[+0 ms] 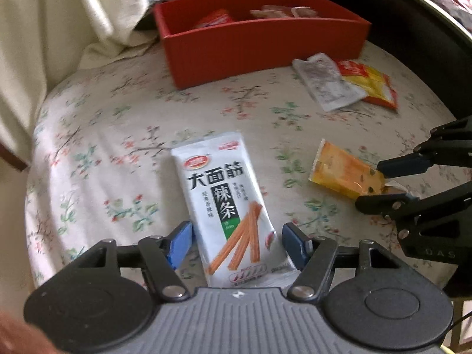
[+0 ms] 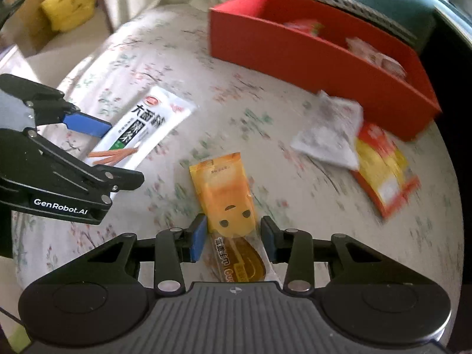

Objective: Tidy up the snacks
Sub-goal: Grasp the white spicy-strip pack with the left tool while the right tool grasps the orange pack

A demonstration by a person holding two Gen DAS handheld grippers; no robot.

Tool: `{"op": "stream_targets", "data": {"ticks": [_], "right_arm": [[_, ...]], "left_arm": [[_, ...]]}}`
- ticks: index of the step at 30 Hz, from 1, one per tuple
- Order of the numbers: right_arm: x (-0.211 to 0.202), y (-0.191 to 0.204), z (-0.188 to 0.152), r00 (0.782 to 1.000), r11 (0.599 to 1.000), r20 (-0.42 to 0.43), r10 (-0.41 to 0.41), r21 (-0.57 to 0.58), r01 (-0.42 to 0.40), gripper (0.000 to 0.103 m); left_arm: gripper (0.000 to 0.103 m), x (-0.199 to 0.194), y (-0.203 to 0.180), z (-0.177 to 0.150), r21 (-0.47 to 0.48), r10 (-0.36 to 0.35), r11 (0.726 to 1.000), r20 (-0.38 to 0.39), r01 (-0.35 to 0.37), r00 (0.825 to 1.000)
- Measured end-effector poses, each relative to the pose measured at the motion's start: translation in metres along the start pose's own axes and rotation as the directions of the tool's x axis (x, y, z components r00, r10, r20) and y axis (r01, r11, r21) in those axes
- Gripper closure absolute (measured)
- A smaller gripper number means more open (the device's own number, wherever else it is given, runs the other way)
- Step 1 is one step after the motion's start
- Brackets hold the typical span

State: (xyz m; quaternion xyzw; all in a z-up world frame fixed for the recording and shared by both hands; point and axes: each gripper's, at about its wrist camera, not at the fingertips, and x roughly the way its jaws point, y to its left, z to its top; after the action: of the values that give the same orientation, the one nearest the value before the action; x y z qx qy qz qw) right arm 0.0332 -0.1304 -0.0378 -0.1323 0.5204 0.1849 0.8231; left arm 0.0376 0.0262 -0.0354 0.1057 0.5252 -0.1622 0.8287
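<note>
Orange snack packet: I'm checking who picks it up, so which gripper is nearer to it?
Right. The right gripper has its jaws on either side of the orange snack packet; the left gripper straddles the white spicy-strip packet beside it.

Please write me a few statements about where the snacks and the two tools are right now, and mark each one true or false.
1. The red rectangular box already holds some packets. True.
2. The white spicy-strip packet lies inside the box. False: it lies on the floral cloth, between the fingers of the left tool.
3. The orange snack packet sits between the fingers of the right tool. True.
4. A grey-white sachet overlaps a yellow-and-red packet near the box. True.
5. The box stands empty. False: several wrappers show inside.
</note>
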Motion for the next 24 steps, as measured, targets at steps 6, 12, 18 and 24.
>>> {"op": "stream_targets", "data": {"ticks": [6, 12, 18, 24], "right_arm": [[0.002, -0.007, -0.002, 1.000, 0.999, 0.022, -0.014, 0.036, 0.013, 0.046], [0.004, -0.002, -0.001, 0.999, 1.000, 0.030, -0.018, 0.024, 0.017, 0.050], [-0.004, -0.009, -0.008, 0.999, 0.997, 0.041, -0.028, 0.074, 0.025, 0.059], [-0.018, -0.020, -0.014, 0.996, 0.987, 0.075, -0.038, 0.156, 0.026, 0.060]], "left_arm": [[0.023, 0.010, 0.001, 0.011, -0.080, 0.006, 0.997, -0.011, -0.007, 1.000], [0.023, 0.015, 0.004, 0.012, -0.120, 0.042, 0.992, 0.005, -0.041, 0.999], [0.060, 0.007, 0.003, 0.017, -0.133, 0.034, 0.991, 0.021, -0.031, 0.999], [0.063, 0.002, -0.008, 0.014, -0.085, 0.014, 0.996, 0.035, -0.011, 0.999]]}}
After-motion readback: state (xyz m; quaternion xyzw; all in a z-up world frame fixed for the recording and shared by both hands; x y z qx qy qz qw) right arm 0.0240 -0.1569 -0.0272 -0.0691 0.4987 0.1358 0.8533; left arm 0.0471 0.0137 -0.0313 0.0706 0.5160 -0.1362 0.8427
